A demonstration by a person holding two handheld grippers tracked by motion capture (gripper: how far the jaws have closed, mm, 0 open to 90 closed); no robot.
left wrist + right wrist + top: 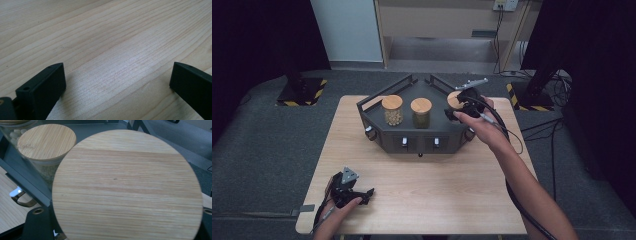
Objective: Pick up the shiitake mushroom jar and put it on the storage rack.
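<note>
High view: right tool (462, 107) clamped on rightmost jar's bamboo lid (127, 185) for lifting from tray (377, 107); left tool (357, 195) parked agape on desk (437, 190).

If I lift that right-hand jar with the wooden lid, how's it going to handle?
The right jar looks like glass, so probably smooth and breakable. Its lid may just sit on, so it could come loose. Tall and narrow like the others, it might tip if nudged.

Table (412, 200): pale wood, fine straight grain, smooth satin sheen; jar lid (127, 187): striped bamboo, matt, smooth; jars (392, 116): clear glossy glass; rack (377, 131): dark matt metal; left gripper (117, 82): matt black plastic; floor (262, 150): grey rough carpet.
</note>
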